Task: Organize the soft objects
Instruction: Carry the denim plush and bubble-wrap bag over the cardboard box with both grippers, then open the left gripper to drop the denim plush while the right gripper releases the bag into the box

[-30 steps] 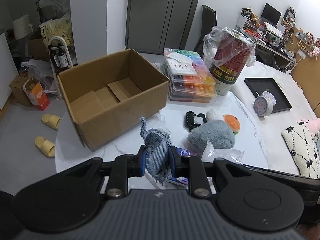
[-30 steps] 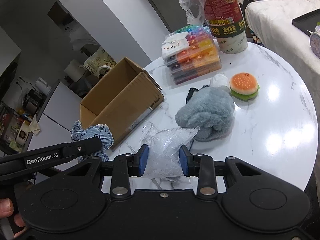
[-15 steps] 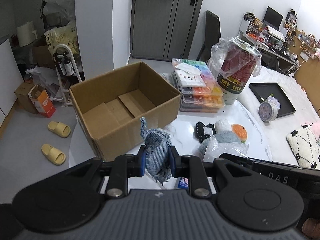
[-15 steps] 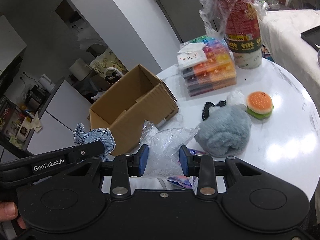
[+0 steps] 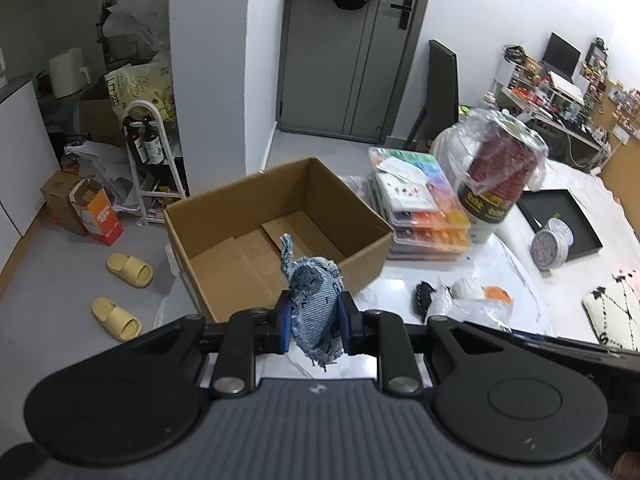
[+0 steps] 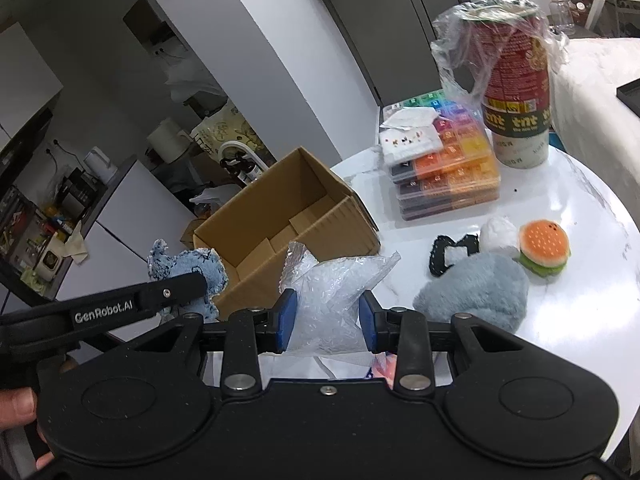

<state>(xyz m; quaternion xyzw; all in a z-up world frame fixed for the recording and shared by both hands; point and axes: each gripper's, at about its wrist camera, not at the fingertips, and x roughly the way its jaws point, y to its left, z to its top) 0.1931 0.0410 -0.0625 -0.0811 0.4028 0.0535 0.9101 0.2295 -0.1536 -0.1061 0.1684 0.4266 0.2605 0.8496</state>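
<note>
Two grippers, both loaded: left gripper (image 5: 313, 322) clamps a frayed denim toy (image 5: 315, 307); right gripper (image 6: 326, 320) clamps a clear bag of pellets (image 6: 330, 300). Both hang before the open cardboard box (image 5: 280, 236) at the round table's (image 6: 560, 200) left edge. Grey plush (image 6: 476, 294) and burger toy (image 6: 544, 247) lie mid-table.

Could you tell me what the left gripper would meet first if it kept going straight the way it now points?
Probably the cardboard box: the left gripper, shut on a denim toy, aims down at the box's near wall or open inside. Depth is hard to judge, so which of those comes first is unclear.
</note>
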